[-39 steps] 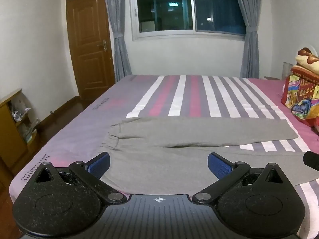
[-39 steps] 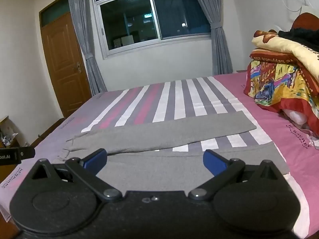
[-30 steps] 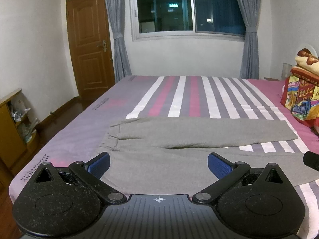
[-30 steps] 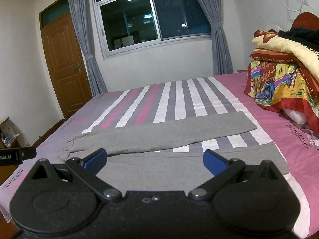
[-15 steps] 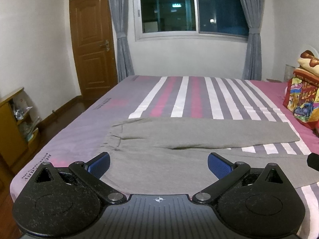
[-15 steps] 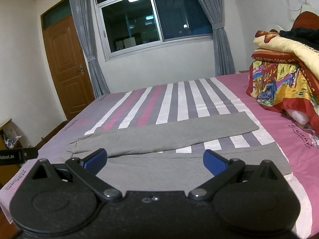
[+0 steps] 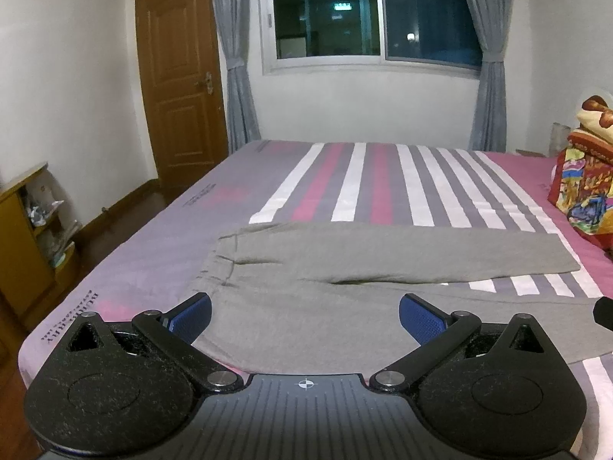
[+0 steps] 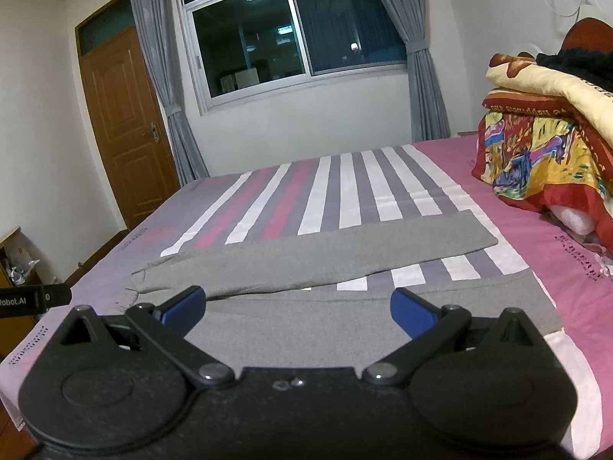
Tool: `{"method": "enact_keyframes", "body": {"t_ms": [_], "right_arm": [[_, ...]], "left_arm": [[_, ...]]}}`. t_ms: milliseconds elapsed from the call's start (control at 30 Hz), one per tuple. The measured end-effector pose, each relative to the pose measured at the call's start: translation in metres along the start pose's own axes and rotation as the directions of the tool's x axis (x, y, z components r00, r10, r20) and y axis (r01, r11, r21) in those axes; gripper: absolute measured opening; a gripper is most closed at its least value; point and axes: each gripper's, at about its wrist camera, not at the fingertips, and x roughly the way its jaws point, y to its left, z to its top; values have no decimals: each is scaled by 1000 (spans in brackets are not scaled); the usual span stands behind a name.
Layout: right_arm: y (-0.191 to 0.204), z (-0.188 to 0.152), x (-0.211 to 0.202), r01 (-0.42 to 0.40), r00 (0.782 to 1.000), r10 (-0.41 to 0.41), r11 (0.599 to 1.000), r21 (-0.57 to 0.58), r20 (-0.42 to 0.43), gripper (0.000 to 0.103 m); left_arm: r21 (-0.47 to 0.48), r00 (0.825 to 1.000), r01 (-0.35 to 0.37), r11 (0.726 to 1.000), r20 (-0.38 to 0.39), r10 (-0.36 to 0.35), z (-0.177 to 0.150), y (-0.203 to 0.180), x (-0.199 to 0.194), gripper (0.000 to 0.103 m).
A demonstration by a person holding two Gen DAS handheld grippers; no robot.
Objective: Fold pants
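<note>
Holding both tools level and low over the near edge of the bed (image 7: pixel 237 199), we point them forward across the mattress toward the window (image 7: pixel 375 15). Our left tool (image 7: pixel 304 316) has its blue fingertips (image 7: pixel 189 316) spread wide with nothing between them, hanging above the near part of the pants (image 7: pixel 345 268) without touching the cloth. Our right tool (image 8: pixel 297 310) sits the same way, tips far apart and holding nothing, over the near leg further toward the hem.

The grey pants lie flat across the striped sheet, waistband to our left, both legs running to the right. The far leg angles slightly away from the near one, so a wedge of striped sheet shows between them toward the hems. In the right wrist view the near hem (image 8: pixel 536 299) ends just right of that tool.

Beyond, a pile of bright bedding (image 8: pixel 544 145) sits on the right side of the bed, apart from the pants. A wooden door (image 7: pixel 176 76) stands at the left, with grey curtains (image 7: pixel 233 57) framing the window.
</note>
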Motion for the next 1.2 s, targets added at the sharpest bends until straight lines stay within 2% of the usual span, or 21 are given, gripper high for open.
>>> {"method": "enact_keyframes", "body": {"t_ms": [300,767,867,1067,1200], "right_arm": [[-1,-2,11,5,1000,-6,1000,-13,-18,103],[2,-2,38,-10,999,9,1000,-18,-47,103],[5,-2,47,-27,999,26,999,-19,-27,103],[8,0,68,-47,998,45,998,-43,-49,103],[11,4,83,-61,997,58,996,-62,-52,103]], "left_arm": [[5,996,-1,1000,-85,2,-1,-1,14,103],[23,996,-18,1000,-85,20,-1,-2,45,103],[32,996,-24,999,-85,26,1,-2,54,103],[50,994,-37,998,-102,42,6,-2,78,103],[25,993,-37,999,-113,40,8,0,97,103]]}}
